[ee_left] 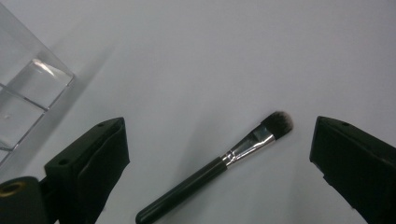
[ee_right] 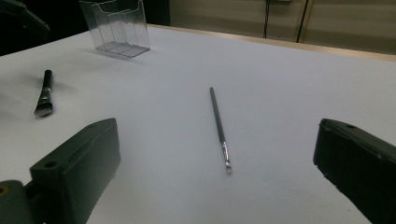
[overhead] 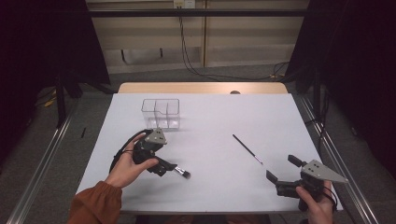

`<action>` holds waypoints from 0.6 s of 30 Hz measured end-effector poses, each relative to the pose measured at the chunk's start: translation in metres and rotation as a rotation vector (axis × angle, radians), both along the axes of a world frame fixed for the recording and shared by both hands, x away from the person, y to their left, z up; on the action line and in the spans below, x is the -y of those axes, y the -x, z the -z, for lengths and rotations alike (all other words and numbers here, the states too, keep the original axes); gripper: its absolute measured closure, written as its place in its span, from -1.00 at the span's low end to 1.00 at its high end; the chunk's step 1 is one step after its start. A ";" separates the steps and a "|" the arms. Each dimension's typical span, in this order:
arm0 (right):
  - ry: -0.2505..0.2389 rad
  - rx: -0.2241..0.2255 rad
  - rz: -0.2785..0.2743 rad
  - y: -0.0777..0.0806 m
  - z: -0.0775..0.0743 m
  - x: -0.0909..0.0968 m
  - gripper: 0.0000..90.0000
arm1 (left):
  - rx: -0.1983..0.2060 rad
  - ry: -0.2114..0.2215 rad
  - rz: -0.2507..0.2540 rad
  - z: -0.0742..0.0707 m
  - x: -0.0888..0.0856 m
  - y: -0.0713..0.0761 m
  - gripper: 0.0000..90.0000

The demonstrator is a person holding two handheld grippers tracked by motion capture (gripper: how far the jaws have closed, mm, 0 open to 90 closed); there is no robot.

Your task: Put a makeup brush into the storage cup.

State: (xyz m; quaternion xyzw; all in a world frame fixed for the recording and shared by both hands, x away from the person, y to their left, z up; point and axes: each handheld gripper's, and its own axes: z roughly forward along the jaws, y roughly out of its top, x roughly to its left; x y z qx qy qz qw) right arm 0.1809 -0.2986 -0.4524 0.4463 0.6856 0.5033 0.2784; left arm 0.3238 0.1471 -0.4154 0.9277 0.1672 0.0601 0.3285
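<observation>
While the left claw (ee_left: 219,154) is hovering wide open and empty astride the short makeup brush (ee_left: 219,163) lying flat on the table (overhead: 210,116), the pick-up step is just beginning, so it is needing to lower and close on the handle, the right claw (ee_right: 215,168) idling open, empty, near the thin liner brush (ee_right: 218,126).

A short makeup brush (ee_left: 219,163) lies flat on the white table, its dark glossy handle leading through a silver collar to a rounded tuft of dark bristles with paler tips. From the high view, the brush (overhead: 182,173) rests at the near left of the table, bristles pointing right. Well apart to its right lies a thin liner brush (overhead: 247,149), long, dark and slender, set diagonally with its small silver-collared tip (ee_right: 227,163) toward the near right edge.
</observation>
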 end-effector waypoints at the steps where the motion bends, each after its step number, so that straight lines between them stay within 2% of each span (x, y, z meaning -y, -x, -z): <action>1: 0.000 0.002 -0.001 0.000 0.000 0.000 -0.99 | -0.015 -0.008 0.003 0.001 0.001 -0.001 -0.90; 5: 0.001 0.001 -0.002 0.000 0.000 0.000 -0.99 | -0.041 -0.041 0.053 0.003 0.006 -0.005 -0.88; 7: 0.003 -0.001 -0.005 0.000 0.000 0.000 -0.99 | -0.063 -0.077 0.088 0.005 0.009 -0.006 -0.87; 11: -0.001 -0.005 -0.003 0.000 0.000 0.000 -0.99 | -0.075 -0.103 0.119 0.008 0.013 -0.008 -0.87; 15: 0.001 -0.007 -0.006 -0.001 0.000 0.000 -1.00 | -0.105 -0.138 0.169 0.010 0.018 -0.010 -0.87; 18: 0.001 -0.008 -0.006 -0.001 0.000 0.000 -0.99 | -0.131 -0.164 0.170 0.014 0.021 -0.013 -0.89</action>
